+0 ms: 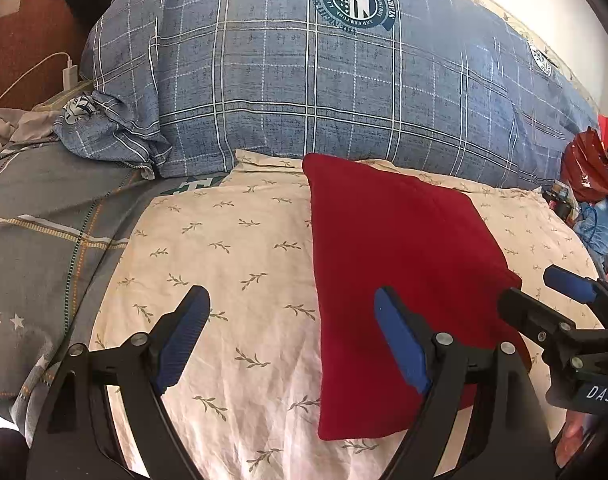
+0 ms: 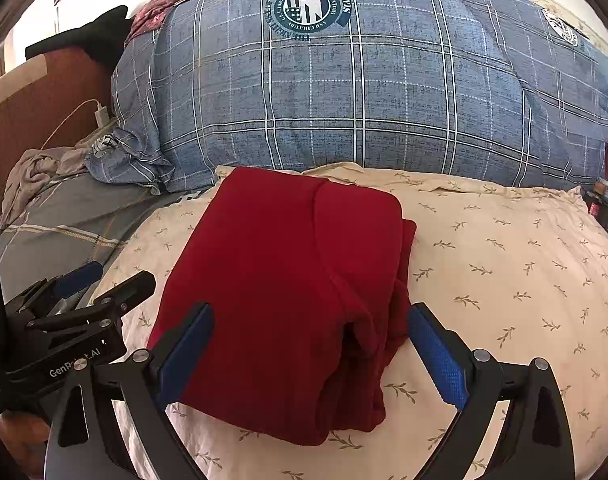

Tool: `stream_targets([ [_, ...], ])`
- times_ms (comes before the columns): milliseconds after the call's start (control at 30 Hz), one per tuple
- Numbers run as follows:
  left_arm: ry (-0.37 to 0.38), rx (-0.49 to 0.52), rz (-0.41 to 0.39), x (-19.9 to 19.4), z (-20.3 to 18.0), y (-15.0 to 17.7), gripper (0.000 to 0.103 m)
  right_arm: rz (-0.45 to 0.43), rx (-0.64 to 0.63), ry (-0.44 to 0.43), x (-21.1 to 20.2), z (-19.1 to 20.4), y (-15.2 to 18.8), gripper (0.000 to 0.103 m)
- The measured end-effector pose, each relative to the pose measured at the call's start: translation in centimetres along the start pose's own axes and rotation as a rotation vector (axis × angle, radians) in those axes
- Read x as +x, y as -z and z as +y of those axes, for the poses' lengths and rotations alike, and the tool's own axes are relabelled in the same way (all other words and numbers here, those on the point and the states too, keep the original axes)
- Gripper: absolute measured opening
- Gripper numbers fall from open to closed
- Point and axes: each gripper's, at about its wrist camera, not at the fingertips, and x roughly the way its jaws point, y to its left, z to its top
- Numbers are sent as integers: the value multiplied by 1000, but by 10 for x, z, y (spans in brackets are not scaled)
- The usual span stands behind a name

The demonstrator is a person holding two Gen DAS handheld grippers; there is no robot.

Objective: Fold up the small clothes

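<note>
A dark red garment (image 1: 400, 264) lies folded into a thick rectangle on a cream leaf-print sheet (image 1: 231, 256). In the right wrist view the garment (image 2: 287, 280) shows stacked layers at its right edge. My left gripper (image 1: 291, 336) is open and empty, above the sheet at the garment's left edge, one blue pad over the red cloth. My right gripper (image 2: 308, 348) is open and empty, its jaws straddling the garment's near end. Each gripper shows in the other's view: the right one (image 1: 544, 292) at the garment's right, the left one (image 2: 107, 276) at its left.
A big blue plaid duvet (image 1: 324, 92) is piled behind the sheet. A grey plaid blanket (image 1: 43, 240) lies to the left, with crumpled grey cloth (image 1: 7, 128), a white charger (image 1: 69, 74) and a wooden headboard (image 1: 27, 40). A red bag (image 1: 588, 168) and clutter sit at the right.
</note>
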Motion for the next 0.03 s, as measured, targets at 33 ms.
stream_targets([
  [33,2,-1,1,1,1,0,85,0,1,0,0,-1,0,98],
])
